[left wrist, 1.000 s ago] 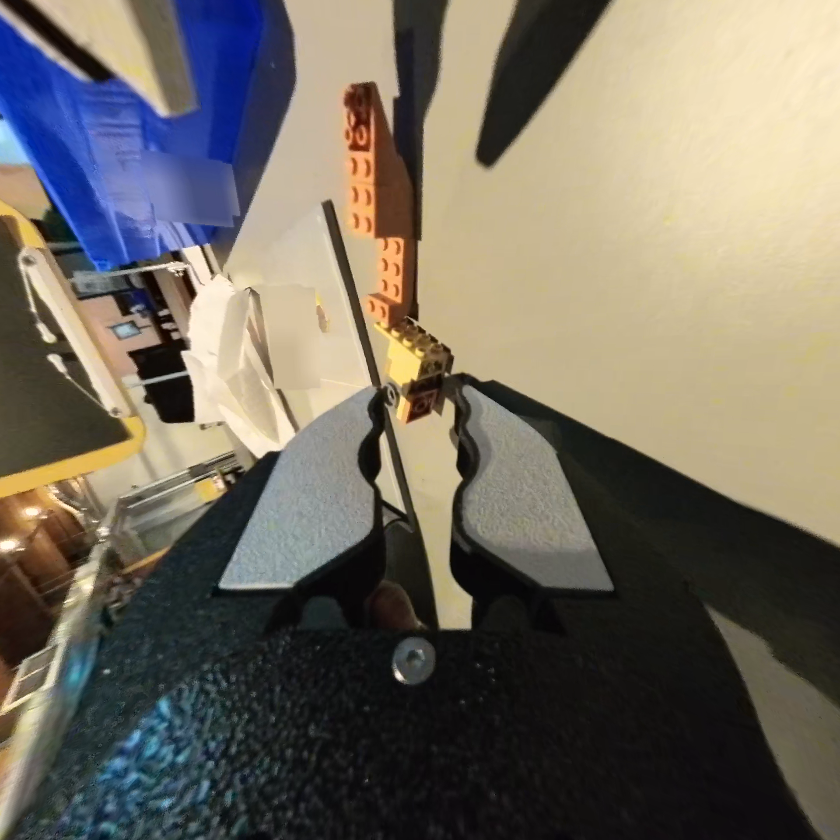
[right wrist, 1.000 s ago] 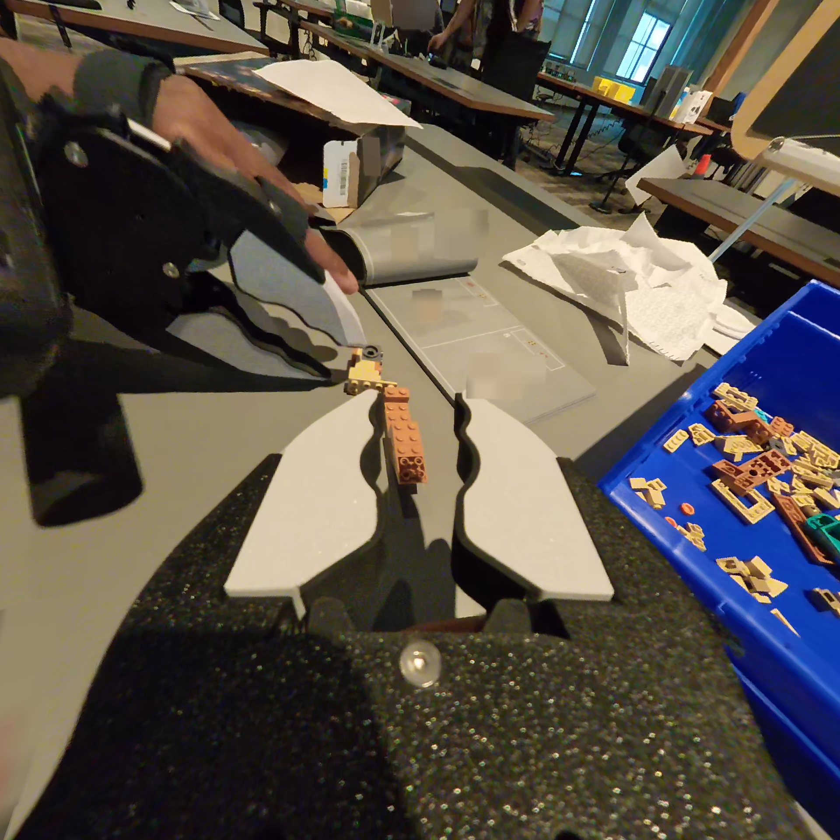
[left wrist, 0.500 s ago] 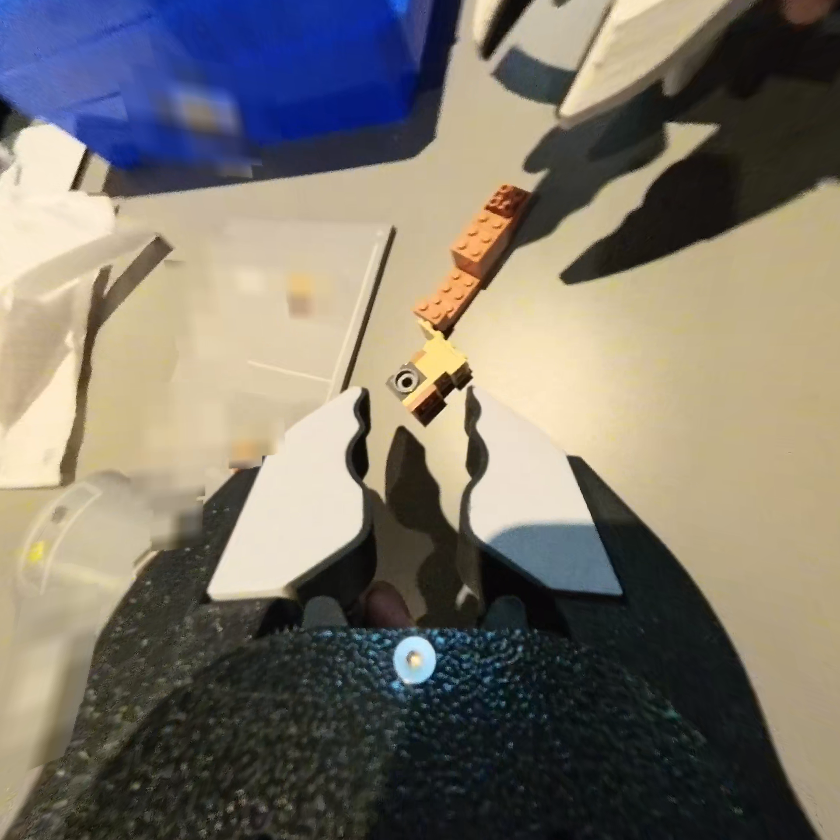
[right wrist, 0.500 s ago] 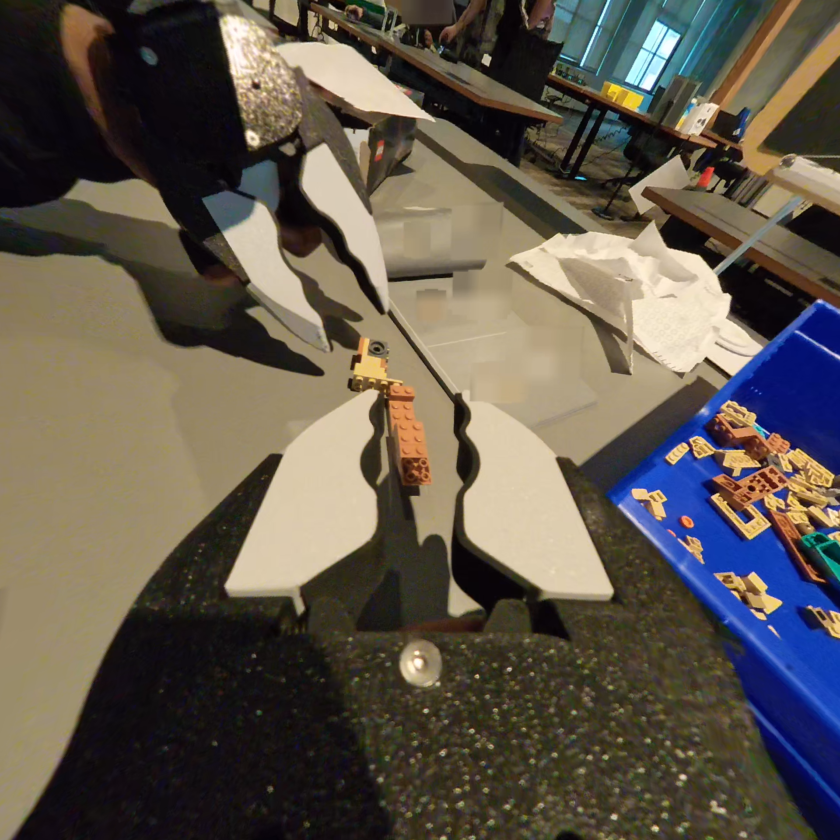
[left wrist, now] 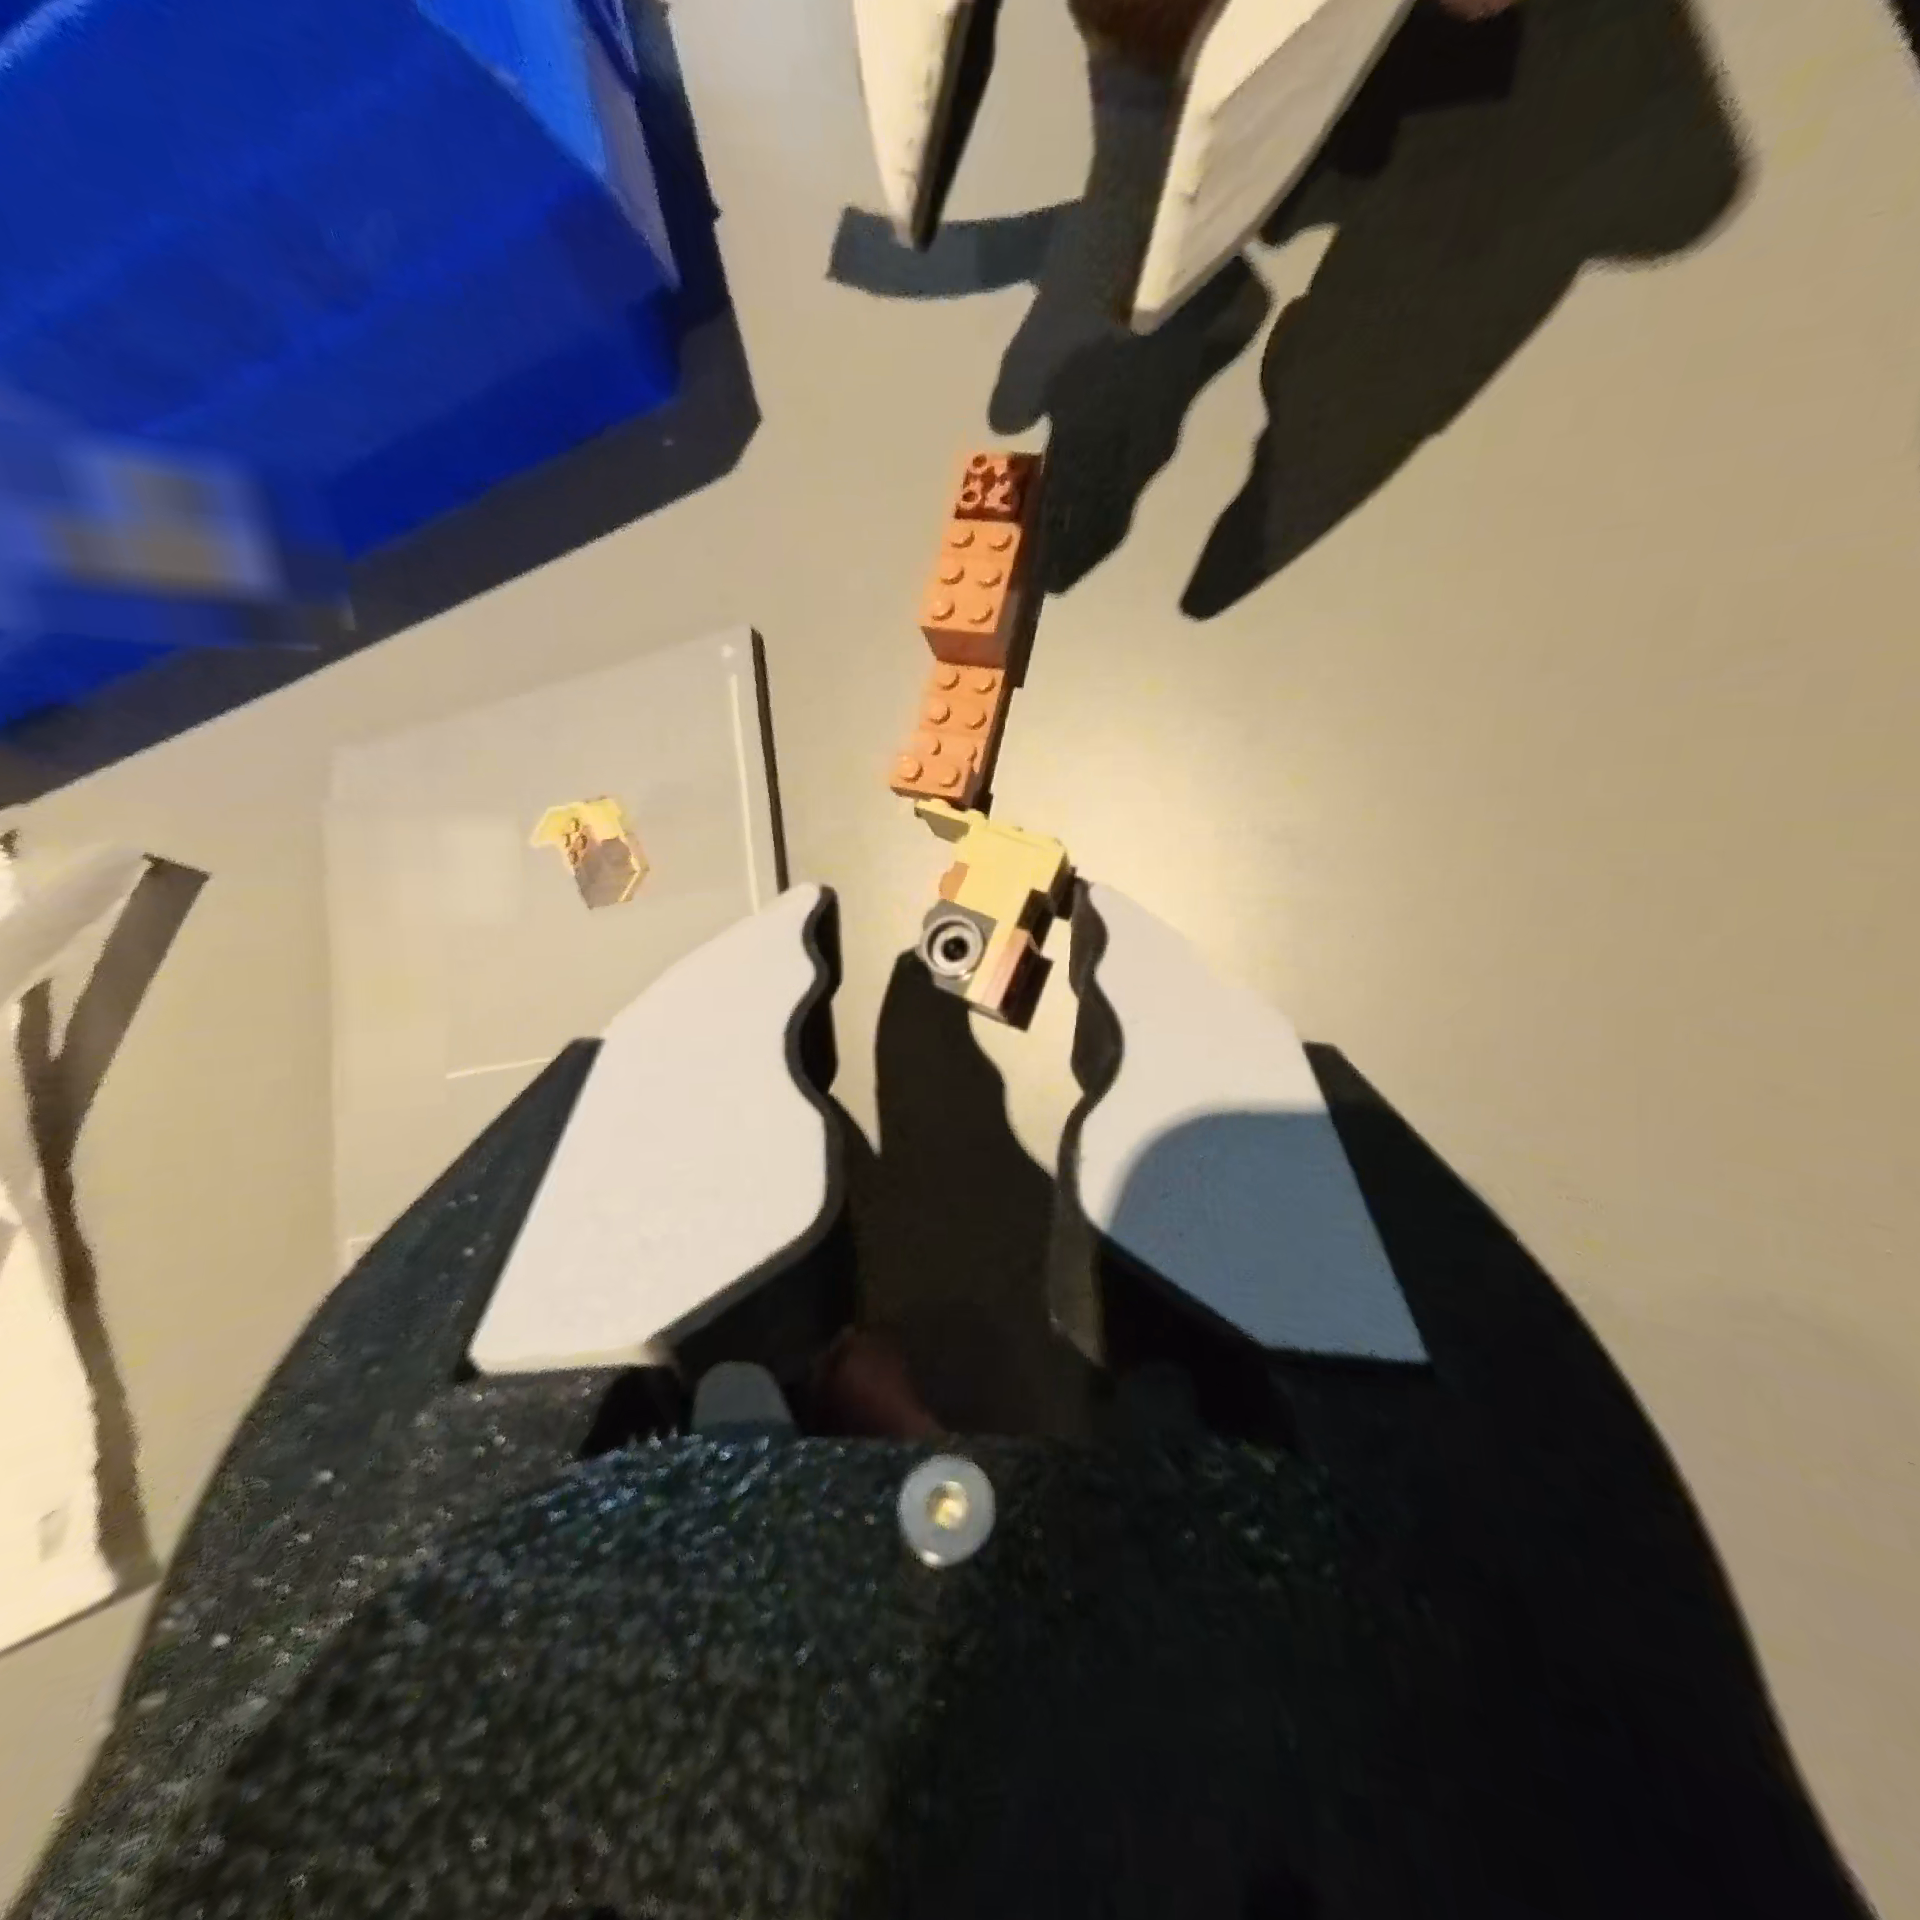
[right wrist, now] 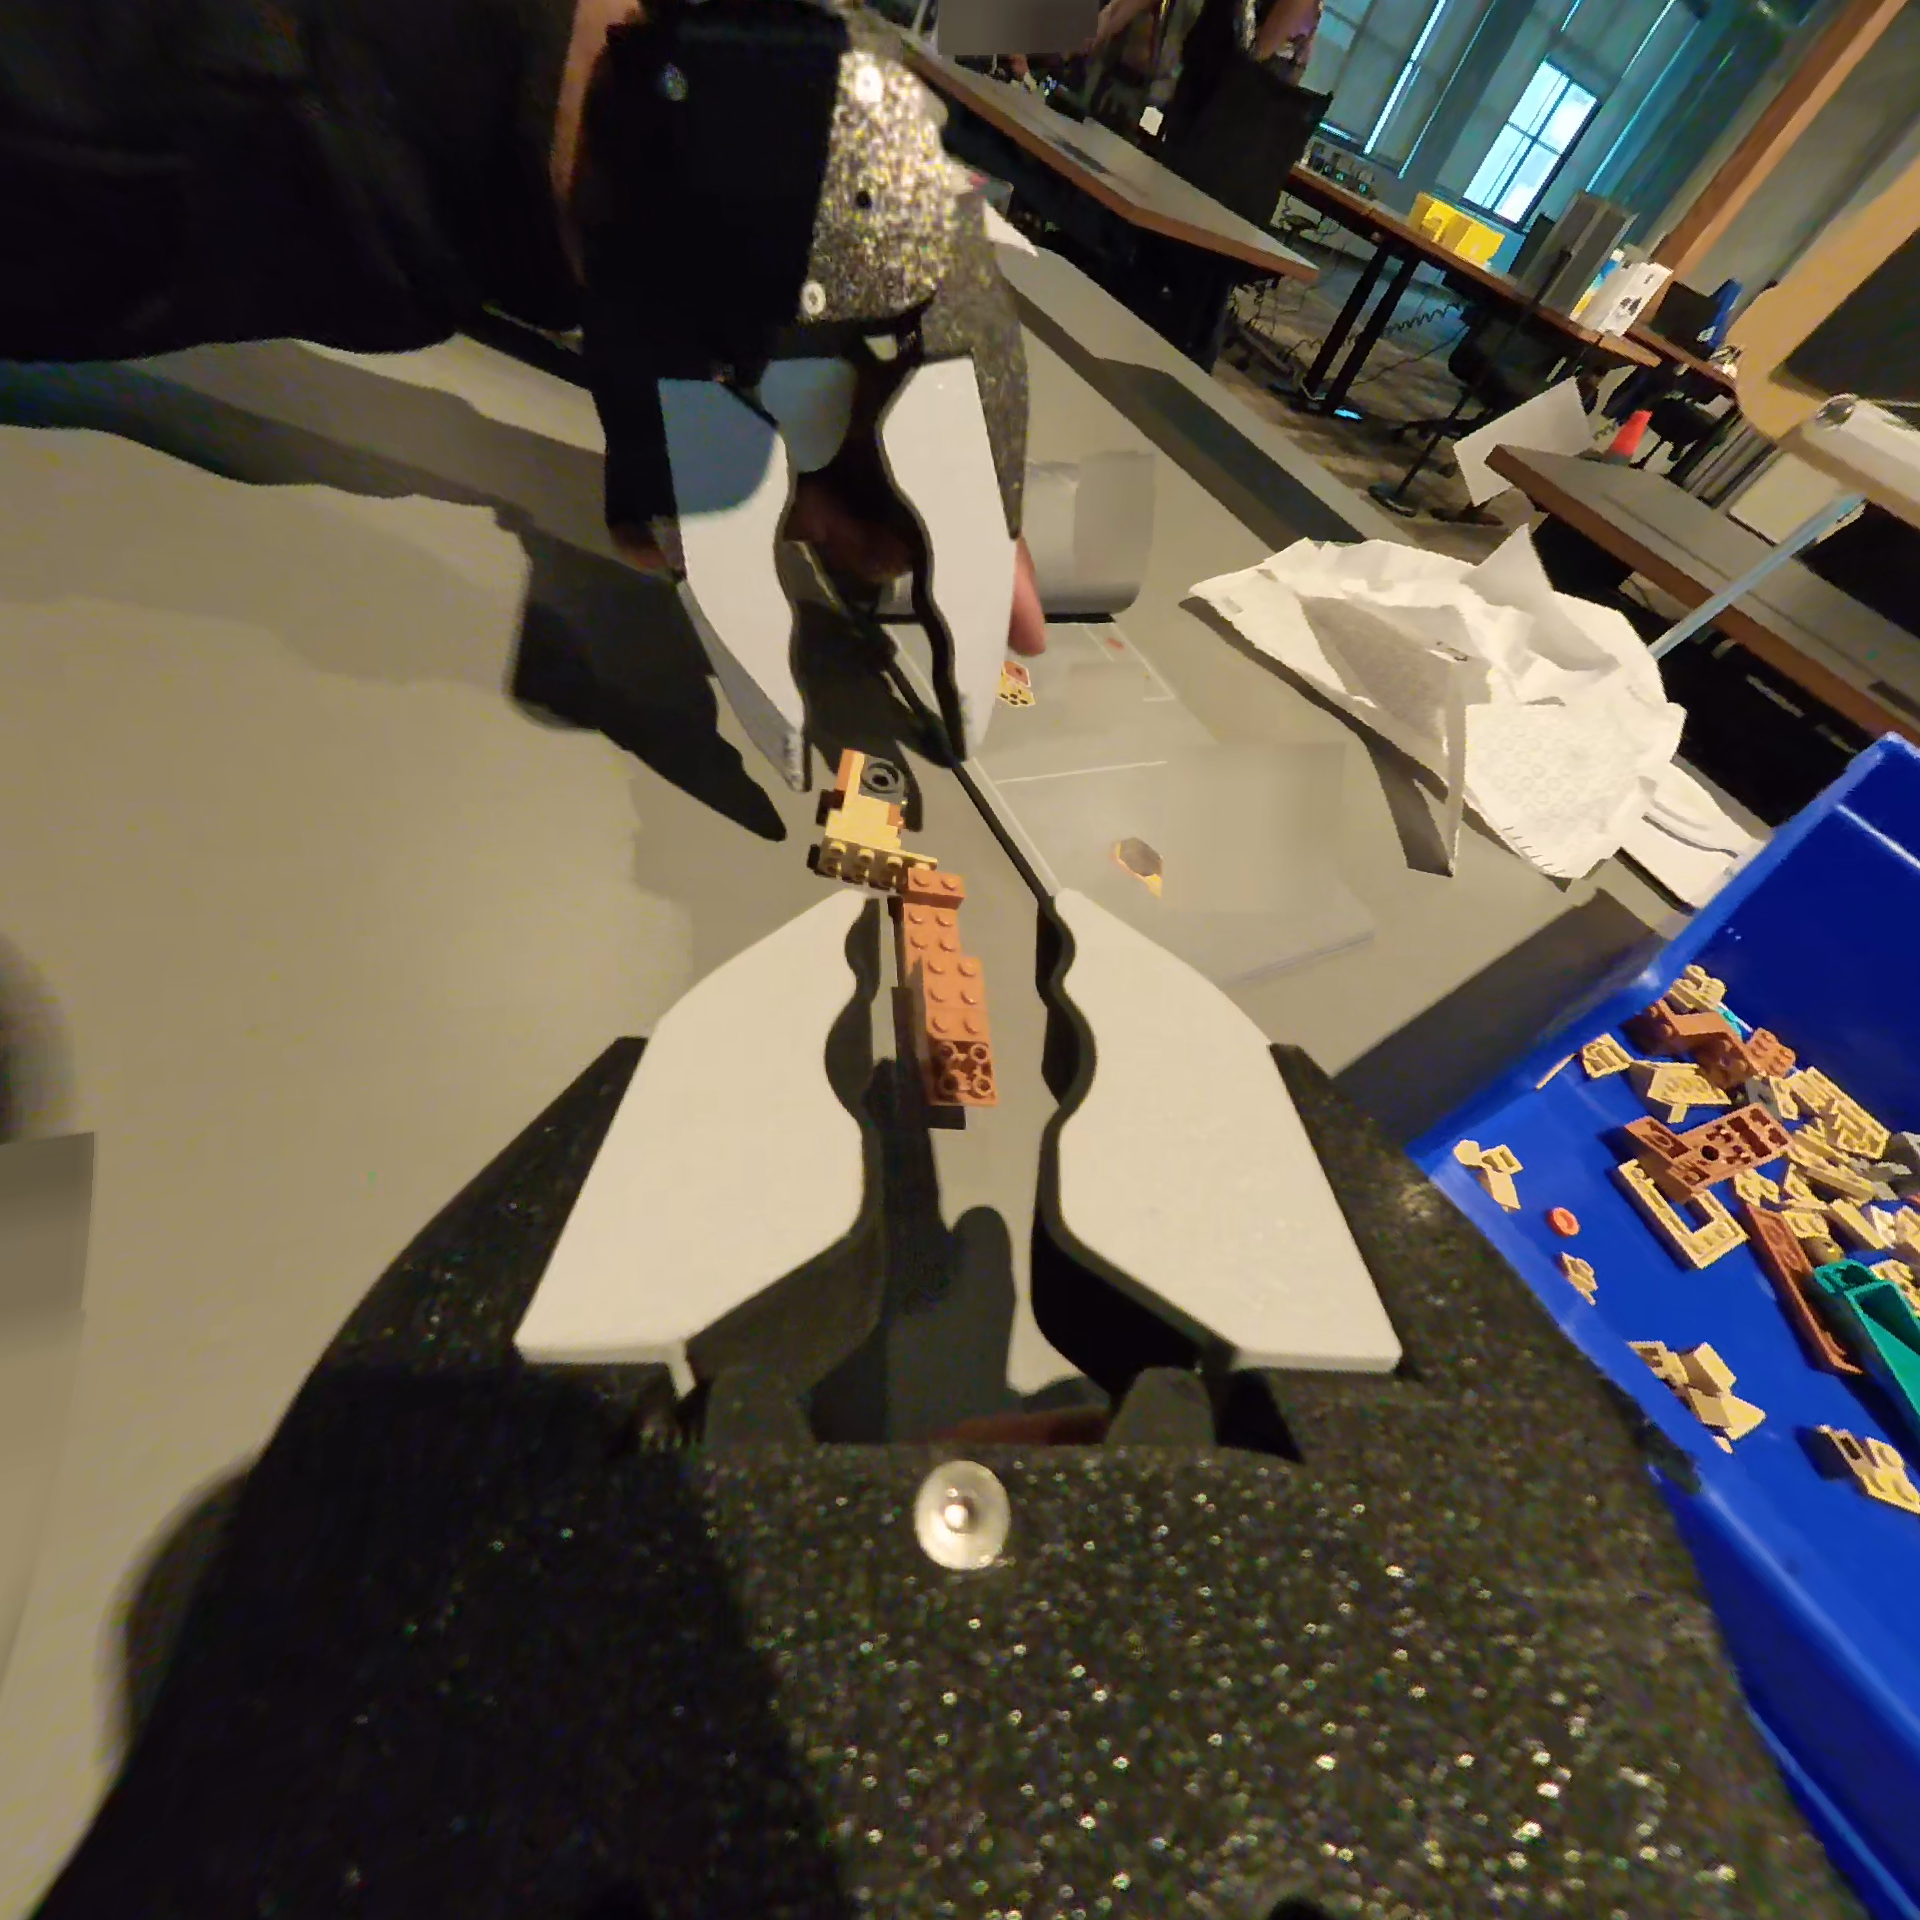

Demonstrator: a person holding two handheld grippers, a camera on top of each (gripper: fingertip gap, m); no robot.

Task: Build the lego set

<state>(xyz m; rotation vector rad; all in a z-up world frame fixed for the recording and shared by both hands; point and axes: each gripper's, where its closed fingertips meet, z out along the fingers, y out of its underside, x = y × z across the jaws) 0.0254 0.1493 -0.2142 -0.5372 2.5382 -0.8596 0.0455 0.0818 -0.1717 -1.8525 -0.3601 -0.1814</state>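
A small lego model lies on the grey table (right wrist: 312,935): a strip of orange-brown bricks (right wrist: 951,997) (left wrist: 971,623) joined to a tan head piece (right wrist: 862,831) (left wrist: 1003,862) with a grey round stud (left wrist: 951,945). My left gripper (left wrist: 951,914) is open and points down at the tan end, with the fingers on either side of it and just above. It also shows from the front in the right wrist view (right wrist: 878,753). My right gripper (right wrist: 956,914) is open, and the orange-brown strip lies between its fingers without touching them. It shows at the top of the left wrist view (left wrist: 1039,156).
A blue bin (right wrist: 1558,1091) (left wrist: 312,312) with many loose tan and brown pieces stands to the right. An open instruction booklet (right wrist: 1174,862) (left wrist: 540,935) lies beside the model. Crumpled white paper (right wrist: 1455,675) lies behind it. Other tables stand in the background. My hands' fingertips stand some 9 cm from each other.
My left gripper has swung from lying sideways at the tan end to pointing down over it, and its fingers stand wider apart. The right gripper and the model have hardly moved.
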